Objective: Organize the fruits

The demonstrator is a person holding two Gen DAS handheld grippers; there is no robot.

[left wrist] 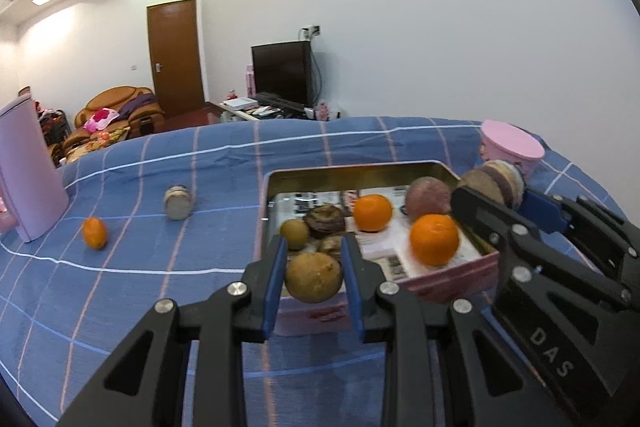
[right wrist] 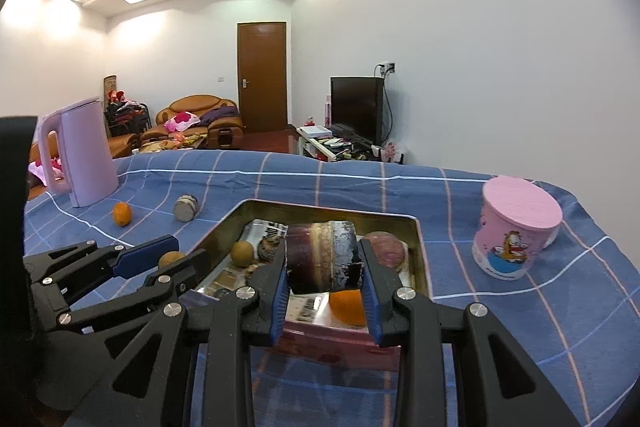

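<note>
My left gripper is shut on a round brownish-green fruit, held just above the near wall of the pink tin box. Inside the box lie two oranges, a reddish-purple fruit, a small brown fruit and a dark wrinkled piece. My right gripper is shut on a dark purple-brown banded chunk over the box. In the left wrist view the right gripper hangs at the box's right edge. One orange lies loose on the cloth.
A blue checked cloth covers the table. A pink kettle stands at the far left and a lidded pink cup to the right of the box. A grey round jar lies on its side near the loose orange.
</note>
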